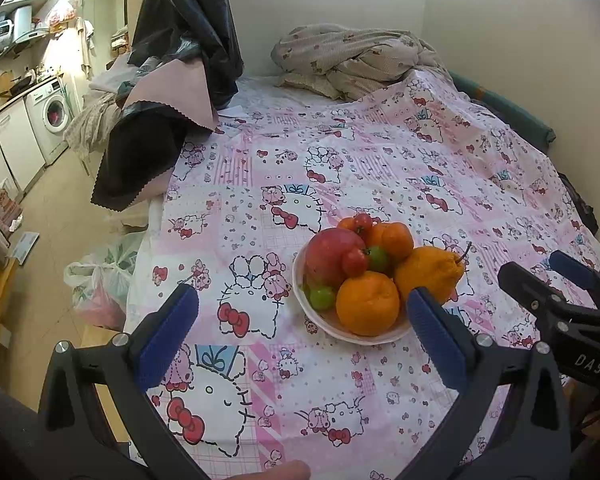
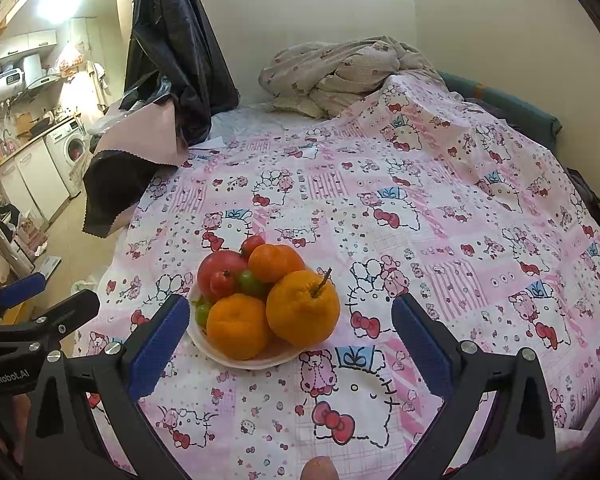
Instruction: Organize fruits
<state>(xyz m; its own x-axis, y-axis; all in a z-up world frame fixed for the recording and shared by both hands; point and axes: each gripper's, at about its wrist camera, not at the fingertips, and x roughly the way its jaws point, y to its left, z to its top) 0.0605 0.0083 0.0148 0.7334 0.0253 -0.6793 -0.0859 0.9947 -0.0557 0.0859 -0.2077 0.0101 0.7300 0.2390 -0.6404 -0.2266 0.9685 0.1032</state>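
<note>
A white bowl (image 1: 352, 334) sits on the pink cartoon-print bedsheet (image 1: 380, 168), heaped with fruit: a big red apple (image 1: 330, 254), round oranges (image 1: 367, 302), a bumpy orange with a stem (image 1: 430, 274), small red tomatoes (image 1: 354, 262) and green ones (image 1: 322, 298). My left gripper (image 1: 304, 308) is open and empty, just in front of the bowl. My right gripper (image 2: 290, 316) is open and empty, its fingers either side of the bowl (image 2: 252, 360) and the stemmed orange (image 2: 302, 306). The right gripper also shows in the left wrist view (image 1: 556, 276).
A crumpled beige blanket (image 1: 352, 60) lies at the far end of the bed. Black plastic and a pink cloth (image 1: 172, 92) hang at the bed's left edge. Plastic bags (image 1: 96, 284) sit on the floor at left. A washing machine (image 1: 52, 116) stands far left.
</note>
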